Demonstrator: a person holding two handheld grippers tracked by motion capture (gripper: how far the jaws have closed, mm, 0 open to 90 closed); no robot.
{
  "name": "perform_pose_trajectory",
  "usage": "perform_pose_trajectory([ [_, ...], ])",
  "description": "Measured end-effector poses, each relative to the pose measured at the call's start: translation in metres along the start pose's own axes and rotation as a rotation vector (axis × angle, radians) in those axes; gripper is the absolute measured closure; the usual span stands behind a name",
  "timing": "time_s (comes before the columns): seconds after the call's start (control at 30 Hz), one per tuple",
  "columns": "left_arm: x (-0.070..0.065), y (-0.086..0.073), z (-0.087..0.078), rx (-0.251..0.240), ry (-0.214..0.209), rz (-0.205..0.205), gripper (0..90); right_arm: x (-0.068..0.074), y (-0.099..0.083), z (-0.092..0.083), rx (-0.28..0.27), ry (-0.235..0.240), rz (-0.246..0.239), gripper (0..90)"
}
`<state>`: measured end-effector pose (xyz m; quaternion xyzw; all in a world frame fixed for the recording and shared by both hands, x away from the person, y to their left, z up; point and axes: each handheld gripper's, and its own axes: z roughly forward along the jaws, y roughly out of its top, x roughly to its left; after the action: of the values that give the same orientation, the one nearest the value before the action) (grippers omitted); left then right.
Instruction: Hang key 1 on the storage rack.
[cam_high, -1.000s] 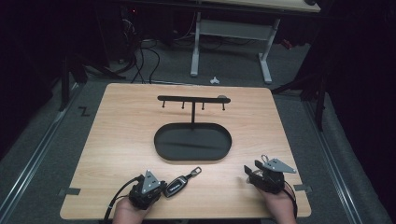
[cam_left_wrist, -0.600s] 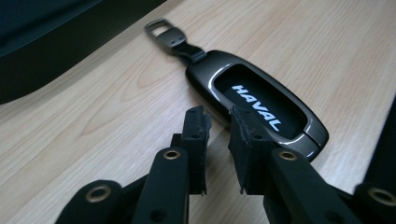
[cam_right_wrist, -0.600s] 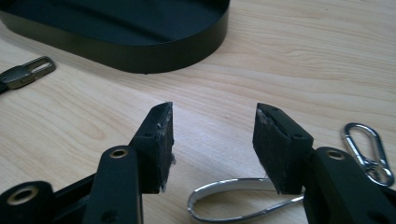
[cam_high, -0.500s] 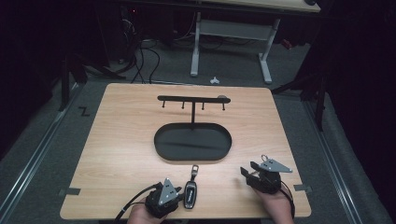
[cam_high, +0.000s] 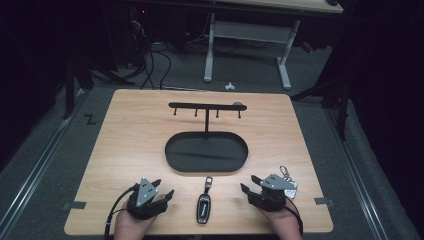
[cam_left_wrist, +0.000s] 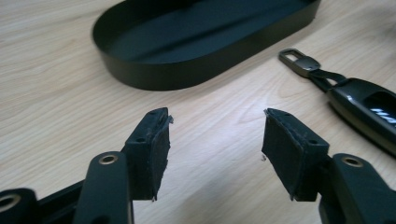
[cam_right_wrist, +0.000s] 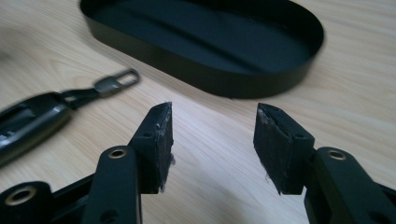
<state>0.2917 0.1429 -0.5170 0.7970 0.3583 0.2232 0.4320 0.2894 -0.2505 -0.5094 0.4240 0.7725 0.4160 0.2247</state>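
So, car key fob (cam_high: 203, 204) sitting loose near the front edge of the table (cam_high: 130, 130), between both grippers.

Left gripper (cam_high: 159, 194) has just been opening its jaws; they stand wide with only bare wood between them, fob just off to its side. Right gripper (cam_high: 251, 186) is wide too, holding nothing. The black oval tray (cam_high: 172, 150) sits mid-table behind the fob, and there's what looks like a small key bunch (cam_high: 288, 181) by the right hand, hard to tell.
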Motion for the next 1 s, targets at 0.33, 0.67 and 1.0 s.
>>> perform_pose_trajectory([
  [0.33,0.025,-0.007,-0.008,-0.020,0.047,-0.063,44.7,0.054,0.011,0.022,0.034,0.118,-0.126,57.3],
  [0.67,0.027,-0.010,-0.006,0.000,0.047,-0.083,40.5,0.097,0.006,0.027,0.055,0.268,-0.164,84.2],
  [1.0,0.028,-0.013,-0.010,0.006,0.065,-0.080,38.5,0.107,0.005,0.035,0.088,0.330,-0.206,89.9],
])
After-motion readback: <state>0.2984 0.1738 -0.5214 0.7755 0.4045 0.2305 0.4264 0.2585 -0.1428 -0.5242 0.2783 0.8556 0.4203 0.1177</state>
